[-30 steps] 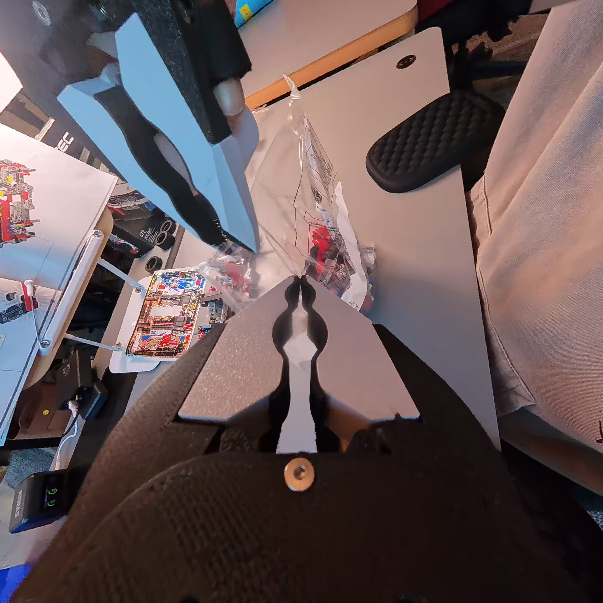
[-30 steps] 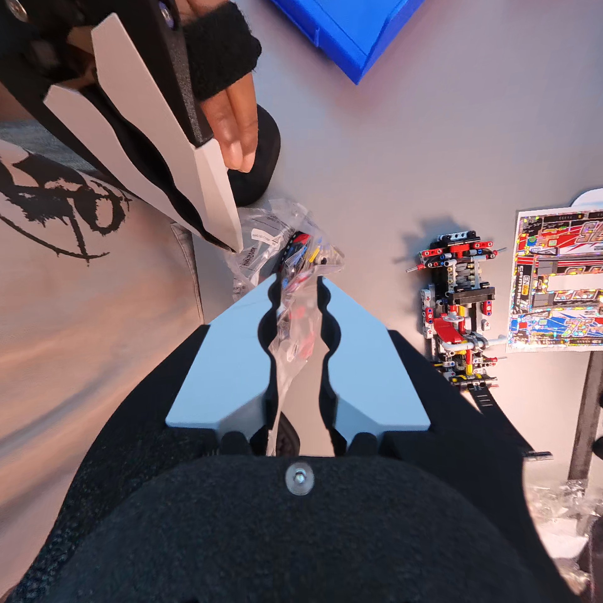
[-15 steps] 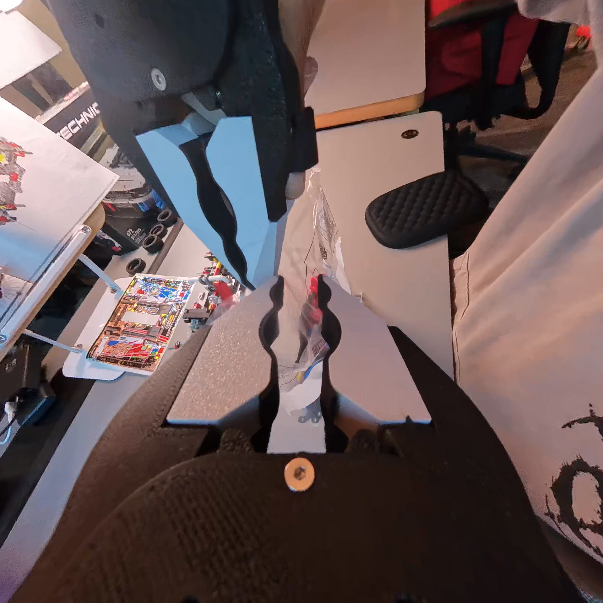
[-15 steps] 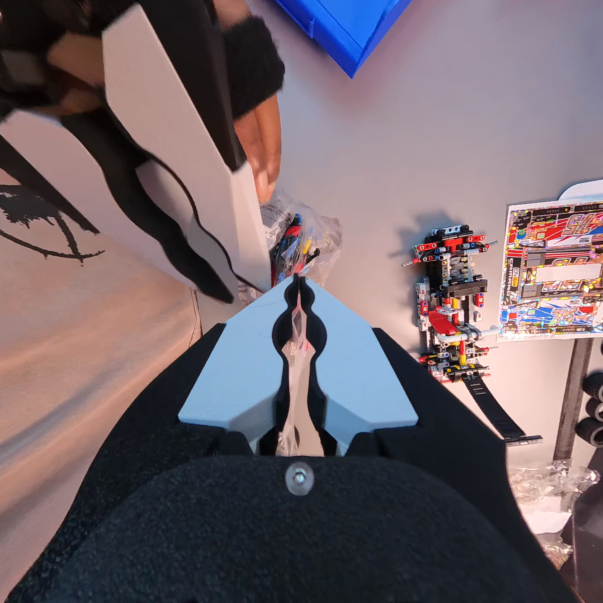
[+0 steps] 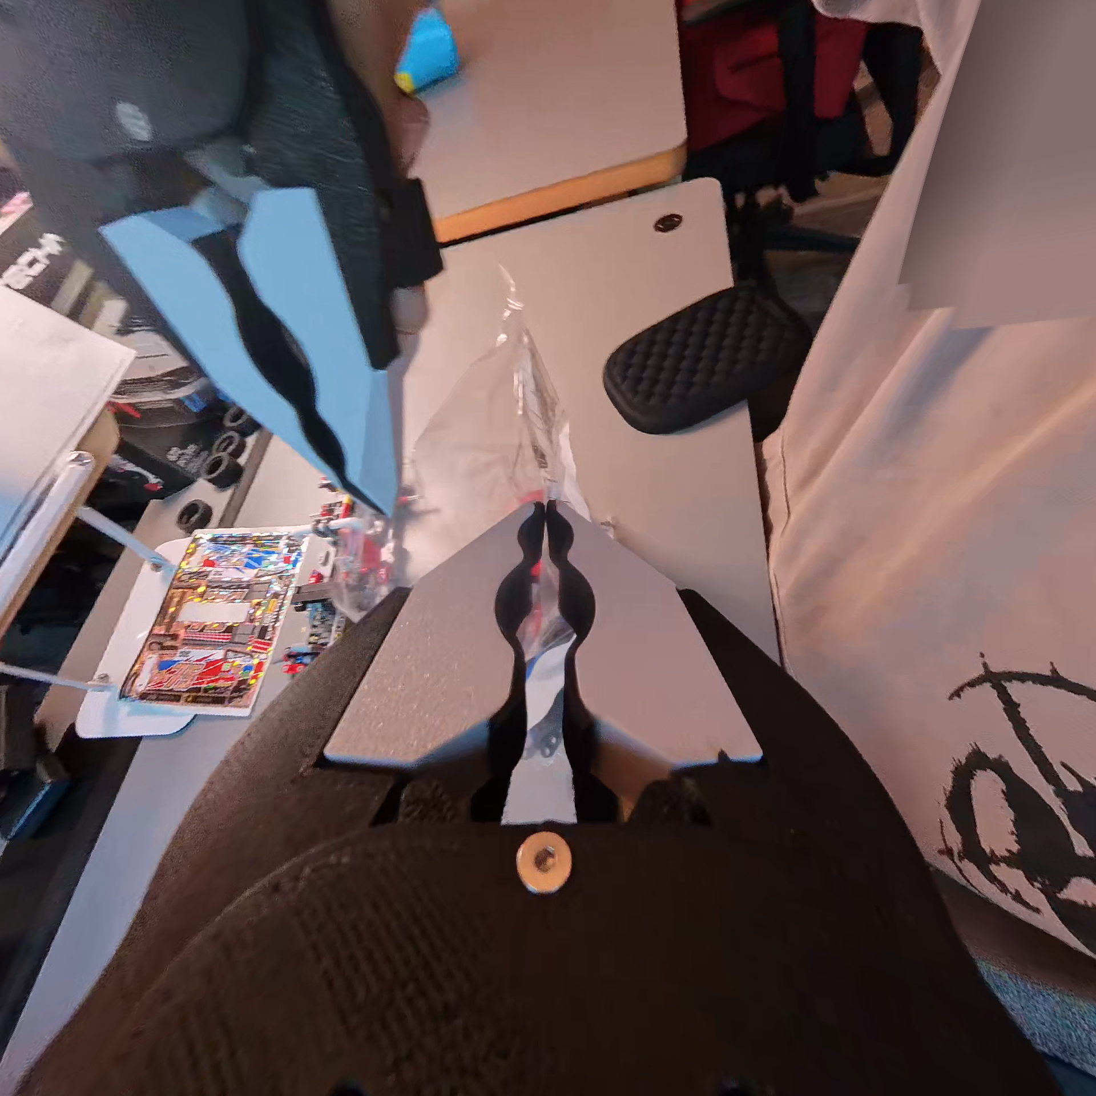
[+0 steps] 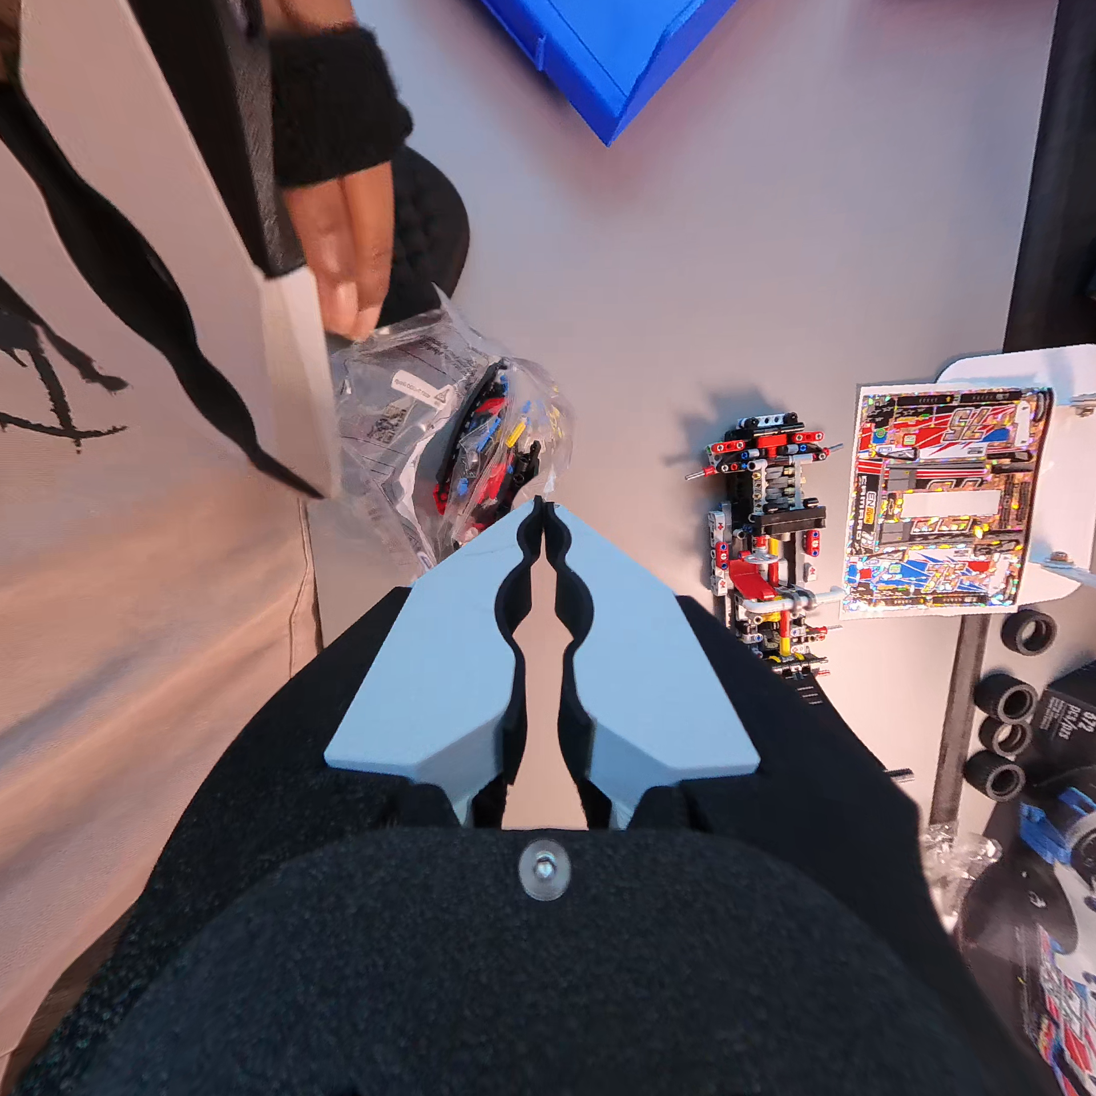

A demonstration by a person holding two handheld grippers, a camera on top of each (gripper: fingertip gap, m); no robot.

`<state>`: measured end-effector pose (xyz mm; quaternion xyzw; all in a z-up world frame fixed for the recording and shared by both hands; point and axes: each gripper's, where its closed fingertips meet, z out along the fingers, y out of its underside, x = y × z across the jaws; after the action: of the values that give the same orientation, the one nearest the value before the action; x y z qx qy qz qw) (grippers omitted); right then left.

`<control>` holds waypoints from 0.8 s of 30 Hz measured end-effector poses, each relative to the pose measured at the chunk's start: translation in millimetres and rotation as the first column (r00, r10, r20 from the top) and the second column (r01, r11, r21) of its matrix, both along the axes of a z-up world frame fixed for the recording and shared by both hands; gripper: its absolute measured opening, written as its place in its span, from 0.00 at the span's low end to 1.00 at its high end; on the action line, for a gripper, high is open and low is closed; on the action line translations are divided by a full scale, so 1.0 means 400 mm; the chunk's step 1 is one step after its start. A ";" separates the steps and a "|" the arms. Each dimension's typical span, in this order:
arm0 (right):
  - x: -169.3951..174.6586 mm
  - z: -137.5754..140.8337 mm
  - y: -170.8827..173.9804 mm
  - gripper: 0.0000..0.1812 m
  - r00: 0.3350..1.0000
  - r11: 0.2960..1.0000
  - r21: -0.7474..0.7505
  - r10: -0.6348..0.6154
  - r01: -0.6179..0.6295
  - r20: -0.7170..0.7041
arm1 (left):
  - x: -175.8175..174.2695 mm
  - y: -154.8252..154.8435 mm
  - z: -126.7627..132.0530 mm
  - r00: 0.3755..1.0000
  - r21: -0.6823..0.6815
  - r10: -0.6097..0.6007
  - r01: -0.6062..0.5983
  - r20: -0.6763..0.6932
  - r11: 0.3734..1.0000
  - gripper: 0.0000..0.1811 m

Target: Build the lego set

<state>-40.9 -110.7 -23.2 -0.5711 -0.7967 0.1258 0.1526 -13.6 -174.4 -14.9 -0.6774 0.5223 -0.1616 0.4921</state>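
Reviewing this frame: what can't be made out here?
1. Right wrist view: whether the shut right gripper actually pinches the plastic bag; its own tips cover the contact, and the left wrist view shows it motion-blurred.
2. Right wrist view: the near end of the partly built model, behind the gripper body.
3. Both views: the loose pieces in the bag, too small and jumbled to identify.

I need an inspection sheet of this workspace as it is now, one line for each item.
Surface: grey table.
Job's things: clear bag of parts, lifted near the table's edge; partly built chassis lying beside the sticker sheet; black tyres in a row.
Clutter: blue tray at the far side; crumpled plastic.
Grippers: left gripper shut on the bag; right gripper shut, tips at the bag's edge, grip unclear.
Cables: nothing seen.
Surroundings: chair armrest; person's light shirt.
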 end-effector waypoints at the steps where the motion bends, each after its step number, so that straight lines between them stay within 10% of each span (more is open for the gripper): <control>1: -0.002 0.001 -0.002 0.00 1.000 1.000 0.012 0.005 -0.005 -0.002 | -0.005 0.010 0.011 1.000 0.018 0.027 -0.027 0.007 0.999 0.00; 8: -0.008 -0.001 -0.016 0.00 1.000 1.000 0.009 0.000 0.000 -0.012 | 0.029 0.081 -0.020 0.971 0.126 0.156 -0.134 -0.183 0.983 0.18; 13: 0.020 0.006 -0.007 0.06 0.999 0.999 0.020 -0.030 0.031 -0.042 | 0.036 0.104 -0.043 0.965 0.116 0.139 -0.116 -0.220 0.987 0.00; 24: 0.080 0.024 -0.032 0.13 0.997 1.000 -0.015 -0.022 0.021 -0.072 | 0.044 0.091 -0.041 0.963 0.124 0.114 -0.085 -0.245 0.989 0.00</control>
<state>-8.7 -123.7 -13.8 -0.5757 -0.7836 0.1505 0.1786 3.8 -137.9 -31.4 -0.6890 0.5539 -0.0199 0.4670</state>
